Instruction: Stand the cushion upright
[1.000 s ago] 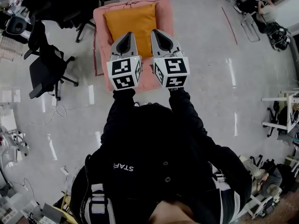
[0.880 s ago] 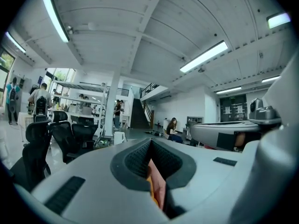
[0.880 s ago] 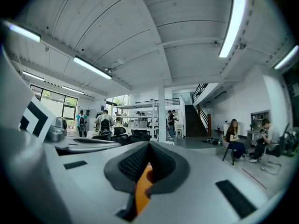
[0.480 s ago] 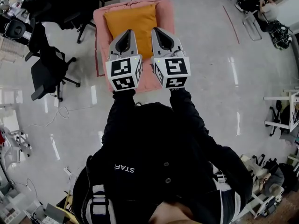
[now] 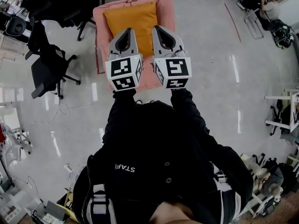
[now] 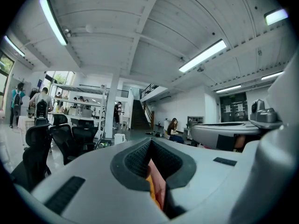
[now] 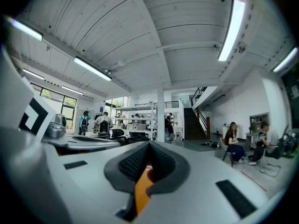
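We are holding both arms straight out in front of our chest, black sleeves side by side, with the left gripper (image 5: 125,31) and the right gripper (image 5: 158,29) pointing level and parallel, close together but not touching. In each gripper view the jaws are pressed fully together and are gripping nothing: the left gripper (image 6: 150,144) and the right gripper (image 7: 149,146) are showing only a sliver of orange through the notch behind their closed tips. The orange cushion (image 5: 131,18) is lying with its broad face turned up on the pink armchair (image 5: 99,20) just ahead of us, and in the head view both grippers are covering its near edge. We cannot tell whether they are touching it. Black office chairs (image 5: 46,69) are standing on the glossy floor (image 5: 205,55) to the left of the armchair, and a seated person (image 5: 266,4) is working well off at the far right. Ahead, a white column (image 6: 111,111) and a staircase (image 6: 139,115) are rising across the room.
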A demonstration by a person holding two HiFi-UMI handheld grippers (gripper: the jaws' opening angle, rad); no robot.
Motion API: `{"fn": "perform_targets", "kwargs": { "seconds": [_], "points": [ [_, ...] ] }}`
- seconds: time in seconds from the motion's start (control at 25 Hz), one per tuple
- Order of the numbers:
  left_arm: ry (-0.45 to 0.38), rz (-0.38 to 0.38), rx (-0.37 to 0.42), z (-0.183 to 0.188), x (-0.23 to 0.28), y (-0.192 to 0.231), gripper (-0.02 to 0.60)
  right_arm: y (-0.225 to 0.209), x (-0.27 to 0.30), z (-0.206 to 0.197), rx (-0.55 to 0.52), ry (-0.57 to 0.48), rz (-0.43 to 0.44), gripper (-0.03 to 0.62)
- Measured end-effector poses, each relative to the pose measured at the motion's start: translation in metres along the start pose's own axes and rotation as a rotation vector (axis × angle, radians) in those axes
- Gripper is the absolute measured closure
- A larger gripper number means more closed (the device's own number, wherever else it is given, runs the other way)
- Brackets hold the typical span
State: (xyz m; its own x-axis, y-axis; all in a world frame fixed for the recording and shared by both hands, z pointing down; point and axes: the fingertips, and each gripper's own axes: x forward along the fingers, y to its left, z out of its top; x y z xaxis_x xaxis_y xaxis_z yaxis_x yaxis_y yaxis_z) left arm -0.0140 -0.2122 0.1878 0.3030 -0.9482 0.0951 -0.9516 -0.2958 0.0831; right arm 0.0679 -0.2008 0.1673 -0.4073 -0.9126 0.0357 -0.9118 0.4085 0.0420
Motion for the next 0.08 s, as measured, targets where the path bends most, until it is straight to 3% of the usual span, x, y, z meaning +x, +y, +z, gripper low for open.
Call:
{"fn": "perform_targets", "kwargs": {
  "seconds": [0.08],
  "points": [
    [0.003,-0.001,-0.001,-0.0003,0.0008,0.0,0.58,0.0001,0.0007,0.0012,-0.003,-0.002,-0.001,0.582]
  ]
}}
